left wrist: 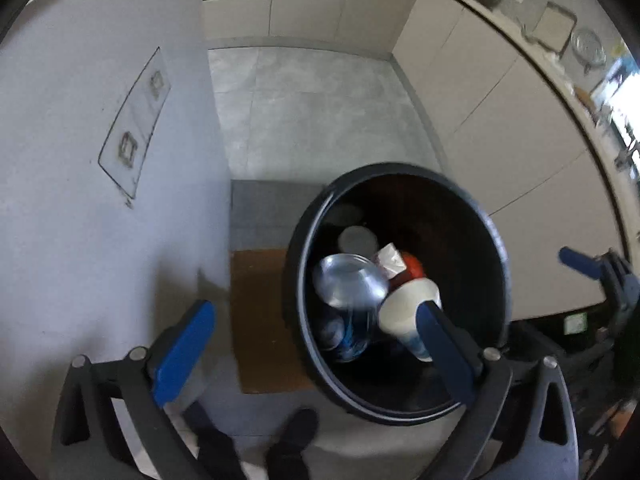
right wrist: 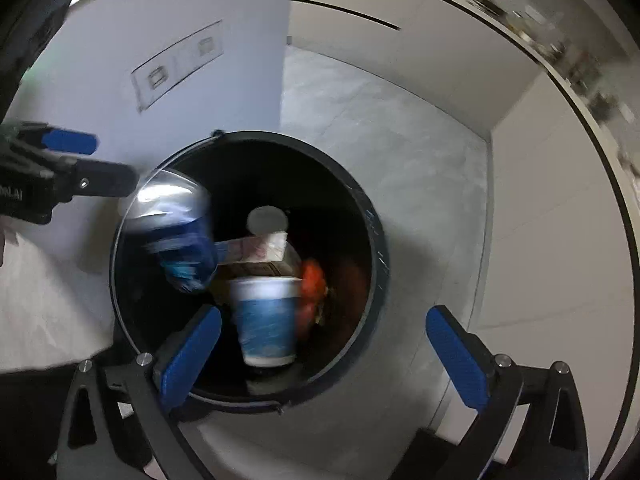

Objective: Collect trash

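Note:
A black round trash bin stands on the floor below both grippers. Inside are a blue and silver can, blurred by motion, a white and blue paper cup, a printed carton, a red item and a round grey lid. My left gripper is open and empty over the bin's left rim; it also shows in the right wrist view. My right gripper is open and empty above the bin's near rim.
A white wall with a socket plate runs on the left. Pale cabinet fronts run on the right under a cluttered countertop. A brown mat lies left of the bin. A person's dark shoes are at the bottom.

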`<action>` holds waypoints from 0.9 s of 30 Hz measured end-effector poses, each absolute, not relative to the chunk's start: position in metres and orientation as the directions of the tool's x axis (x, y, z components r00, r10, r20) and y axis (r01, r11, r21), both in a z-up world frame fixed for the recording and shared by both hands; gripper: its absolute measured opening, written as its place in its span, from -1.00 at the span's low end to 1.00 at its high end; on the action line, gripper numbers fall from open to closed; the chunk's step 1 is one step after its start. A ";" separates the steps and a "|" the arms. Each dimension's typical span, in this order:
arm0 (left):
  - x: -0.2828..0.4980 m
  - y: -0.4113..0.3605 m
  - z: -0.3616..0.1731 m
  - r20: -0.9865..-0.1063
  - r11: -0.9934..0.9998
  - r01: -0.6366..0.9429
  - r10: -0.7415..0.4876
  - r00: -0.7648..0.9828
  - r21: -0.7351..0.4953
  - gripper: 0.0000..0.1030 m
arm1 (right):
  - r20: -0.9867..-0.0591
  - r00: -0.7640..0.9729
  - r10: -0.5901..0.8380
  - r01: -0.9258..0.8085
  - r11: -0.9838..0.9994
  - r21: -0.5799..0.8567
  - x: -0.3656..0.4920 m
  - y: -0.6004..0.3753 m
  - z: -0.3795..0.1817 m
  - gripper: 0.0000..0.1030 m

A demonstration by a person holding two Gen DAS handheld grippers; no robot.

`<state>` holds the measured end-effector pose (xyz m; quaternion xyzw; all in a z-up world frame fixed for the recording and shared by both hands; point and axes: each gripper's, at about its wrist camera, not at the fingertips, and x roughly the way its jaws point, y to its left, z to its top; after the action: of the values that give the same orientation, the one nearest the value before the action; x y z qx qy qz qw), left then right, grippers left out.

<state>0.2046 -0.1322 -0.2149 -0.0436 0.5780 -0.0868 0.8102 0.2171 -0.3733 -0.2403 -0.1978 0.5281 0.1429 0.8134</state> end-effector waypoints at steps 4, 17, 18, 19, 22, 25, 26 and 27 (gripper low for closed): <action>0.193 -0.136 -0.212 -0.928 0.984 0.121 -0.165 0.334 -0.131 0.99 | -0.929 0.367 0.048 -0.324 0.943 -0.079 0.219 -0.394 -0.242 1.00; 0.163 -0.134 -0.185 -0.904 0.981 0.173 -0.153 0.400 -0.090 0.99 | -0.926 0.375 0.048 -0.182 0.983 -0.023 0.181 -0.393 -0.231 1.00; 0.159 -0.132 -0.182 -0.900 0.981 0.173 -0.152 0.409 -0.087 0.99 | -0.922 0.383 0.050 -0.166 0.986 -0.016 0.176 -0.393 -0.227 1.00; 0.156 -0.129 -0.178 -0.895 0.980 0.174 -0.159 0.416 -0.093 0.99 | -0.920 0.389 0.050 -0.154 0.988 -0.012 0.172 -0.393 -0.225 1.00; 0.147 -0.124 -0.168 -0.885 0.978 0.187 -0.163 0.436 -0.089 0.99 | -0.910 0.414 0.029 -0.122 0.992 -0.024 0.160 -0.385 -0.215 1.00; 0.138 -0.119 -0.155 -0.875 0.976 0.201 -0.173 0.453 -0.089 0.99 | -0.900 0.436 0.006 -0.089 0.995 -0.036 0.148 -0.378 -0.203 1.00; 0.135 -0.117 -0.151 -0.870 0.975 0.202 -0.176 0.460 -0.091 0.99 | -0.897 0.442 -0.001 -0.080 0.996 -0.041 0.145 -0.376 -0.198 1.00; 0.132 -0.115 -0.146 -0.865 0.973 0.208 -0.185 0.466 -0.096 0.99 | -0.893 0.449 -0.009 -0.074 0.996 -0.047 0.139 -0.372 -0.192 1.00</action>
<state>0.1323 -0.1149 -0.1463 0.0116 0.5039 -0.1149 0.8560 0.1391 -0.3720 -0.1921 -0.0393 0.5245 0.0190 0.8503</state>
